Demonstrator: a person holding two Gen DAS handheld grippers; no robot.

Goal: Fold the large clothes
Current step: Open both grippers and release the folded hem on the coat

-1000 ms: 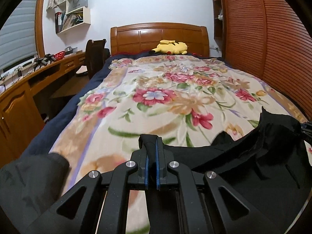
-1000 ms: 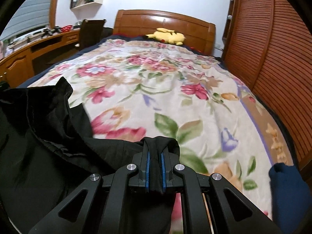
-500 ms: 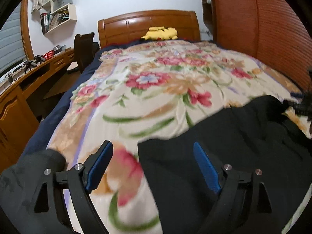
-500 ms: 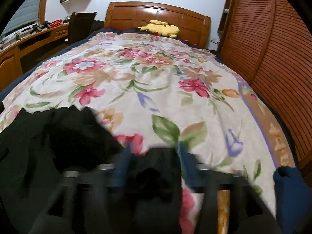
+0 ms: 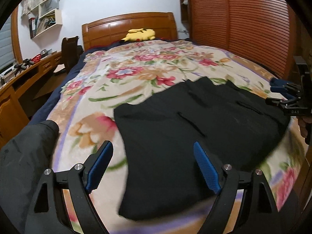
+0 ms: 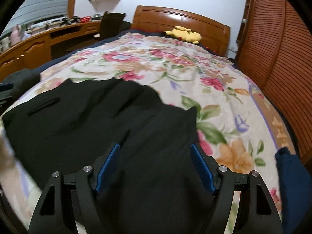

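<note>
A black garment [image 5: 195, 132] lies spread flat on the near end of the floral bedspread [image 5: 140, 74]; it also fills the lower left of the right wrist view [image 6: 101, 120]. My left gripper [image 5: 153, 165] is open and empty, held above the garment's left edge. My right gripper [image 6: 155, 165] is open and empty above the garment's right part. The right gripper also shows at the right edge of the left wrist view [image 5: 288, 97].
A dark grey garment [image 5: 23, 159] lies at the bed's near left corner, a navy garment [image 6: 292, 185] at the near right. A yellow plush toy [image 5: 140, 34] sits by the wooden headboard [image 5: 128, 25]. A wooden desk [image 5: 19, 78] runs along the left, a slatted wardrobe [image 5: 243, 29] along the right.
Both grippers were shut on the black garment's edge a second ago. They have opened and let it go, and it now lies flat on the bed.
</note>
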